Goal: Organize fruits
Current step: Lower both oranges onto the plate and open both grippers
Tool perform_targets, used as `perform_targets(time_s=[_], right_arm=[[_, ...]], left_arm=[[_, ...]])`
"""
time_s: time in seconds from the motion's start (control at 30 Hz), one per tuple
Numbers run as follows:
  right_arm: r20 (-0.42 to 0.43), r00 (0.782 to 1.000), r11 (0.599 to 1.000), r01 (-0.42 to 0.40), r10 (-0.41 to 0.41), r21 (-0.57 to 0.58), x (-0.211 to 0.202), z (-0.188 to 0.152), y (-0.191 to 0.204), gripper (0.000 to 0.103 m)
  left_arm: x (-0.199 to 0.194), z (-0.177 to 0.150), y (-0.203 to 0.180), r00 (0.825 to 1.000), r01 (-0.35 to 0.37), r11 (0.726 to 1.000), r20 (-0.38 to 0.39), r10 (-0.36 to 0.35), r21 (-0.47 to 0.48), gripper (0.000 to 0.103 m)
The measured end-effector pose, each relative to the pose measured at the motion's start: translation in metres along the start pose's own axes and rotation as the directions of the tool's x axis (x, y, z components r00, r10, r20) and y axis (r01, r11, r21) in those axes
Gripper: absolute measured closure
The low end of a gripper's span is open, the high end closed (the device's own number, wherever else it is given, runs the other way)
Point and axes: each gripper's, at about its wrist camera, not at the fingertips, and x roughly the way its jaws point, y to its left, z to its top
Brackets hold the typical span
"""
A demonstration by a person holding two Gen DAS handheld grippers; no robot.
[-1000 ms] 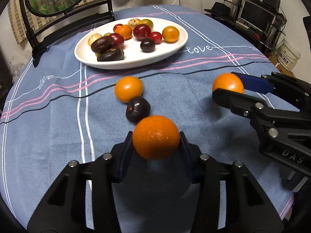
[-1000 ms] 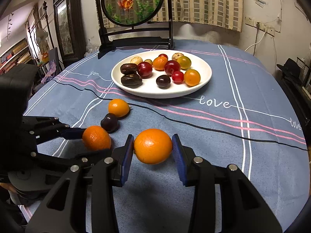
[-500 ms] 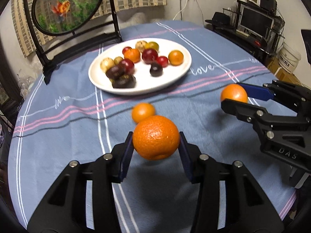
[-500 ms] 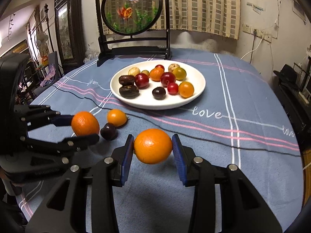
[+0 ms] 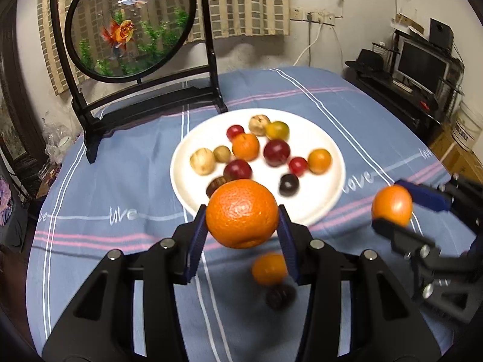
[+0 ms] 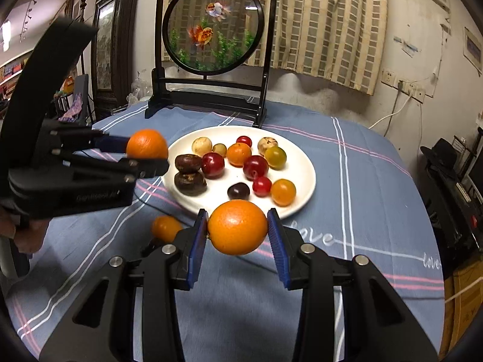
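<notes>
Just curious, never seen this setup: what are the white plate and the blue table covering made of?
The white plate looks like glazed ceramic, smooth with a soft sheen, though plastic is possible. The blue cloth looks like woven fabric: matte, printed with stripes and the word "love", draping over the table's edge.

A round goldfish screen [image 6: 212,33] in a black stand sits at the surface's far edge. Striped curtains [image 6: 329,21] hang behind; a monitor [image 5: 422,66] stands far right.

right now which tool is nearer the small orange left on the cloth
Left. The left tool hangs almost directly above the small orange, holding its own orange. The right tool sits off to the side of it.
</notes>
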Motion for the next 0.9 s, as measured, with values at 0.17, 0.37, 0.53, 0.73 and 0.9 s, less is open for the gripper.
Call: perform_targets(time_s=[0.17,0.37,0.53,0.73,0.9], right_arm=[[-0.017,1.000,1.000,0.002,-0.002,0.000,0.033,0.011,-0.002,0.063],[-0.057,0.998,1.000,0.025,-0.026,-0.014,0.071,0.017,-0.006,0.063],[-0.078,0.996,0.999,0.040,-0.041,-0.015,0.090,0.018,-0.010,0.059],[-0.076,0.996,0.999,0.043,-0.043,-0.001,0.084,0.016,-0.013,0.059],[-0.063,0.998,0.999,0.019,-0.016,0.047,0.064,0.012,-0.018,0.058]], left_arm=[[0.030,0.013,0.009,1.000,-0.005,1.000,-0.029,0.004,-0.019,0.057],[0.061,0.020,0.015,0.999,0.001,0.999,-0.051,-0.002,-0.034,0.057],[0.072,0.030,0.018,1.000,-0.003,0.998,-0.029,0.002,-0.057,0.036],[0.063,0.034,0.019,1.000,0.004,0.998,0.012,-0.003,-0.068,0.024],[0.049,0.024,0.021,1.000,0.013,0.996,0.011,-0.012,-0.083,0.021]])
